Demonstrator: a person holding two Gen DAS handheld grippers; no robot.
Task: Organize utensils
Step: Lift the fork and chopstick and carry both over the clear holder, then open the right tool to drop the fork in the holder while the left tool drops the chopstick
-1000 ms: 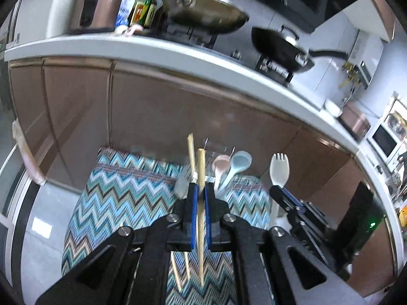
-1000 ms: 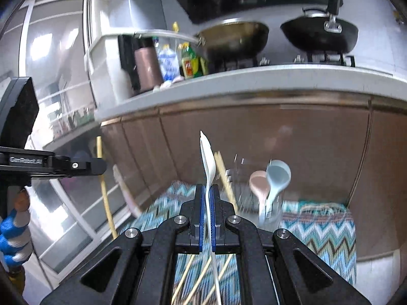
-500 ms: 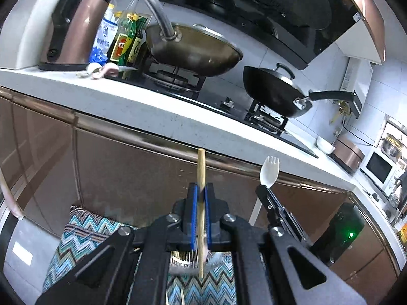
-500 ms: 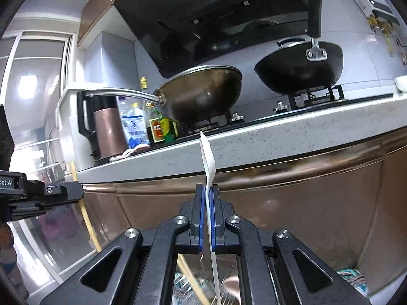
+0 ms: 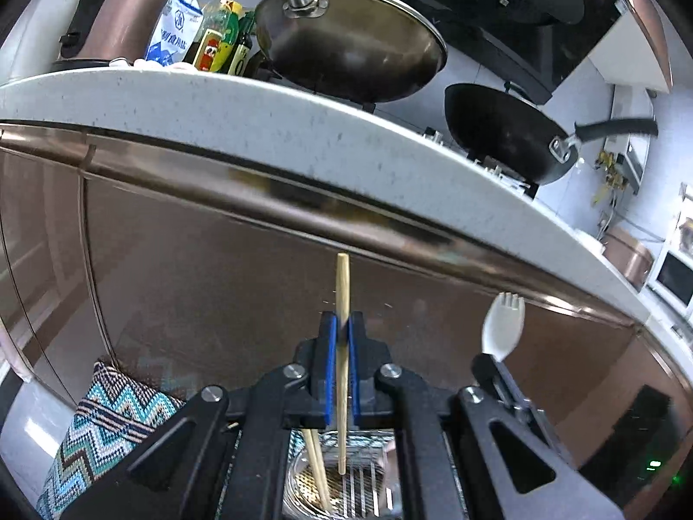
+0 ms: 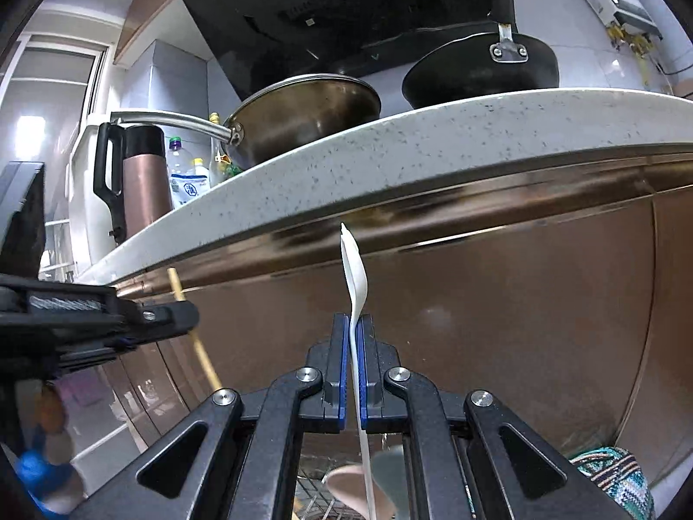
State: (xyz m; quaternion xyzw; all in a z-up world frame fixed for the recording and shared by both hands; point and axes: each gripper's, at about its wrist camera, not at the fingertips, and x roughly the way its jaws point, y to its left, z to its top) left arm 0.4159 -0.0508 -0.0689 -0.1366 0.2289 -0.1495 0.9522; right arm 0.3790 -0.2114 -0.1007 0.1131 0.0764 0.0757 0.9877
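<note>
Wooden chopstick [image 5: 342,290], slim, white plastic spork [image 6: 355,277]

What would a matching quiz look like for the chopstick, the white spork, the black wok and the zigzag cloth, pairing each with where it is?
Things:
1. chopstick
2. white spork
3. black wok
4. zigzag cloth

Places:
A. up on the stove
B. clamped in the right gripper
C. low down, below the cabinet fronts
D. clamped in the left gripper

Pairs: 1-D, 2-B, 3-A, 4-C
</note>
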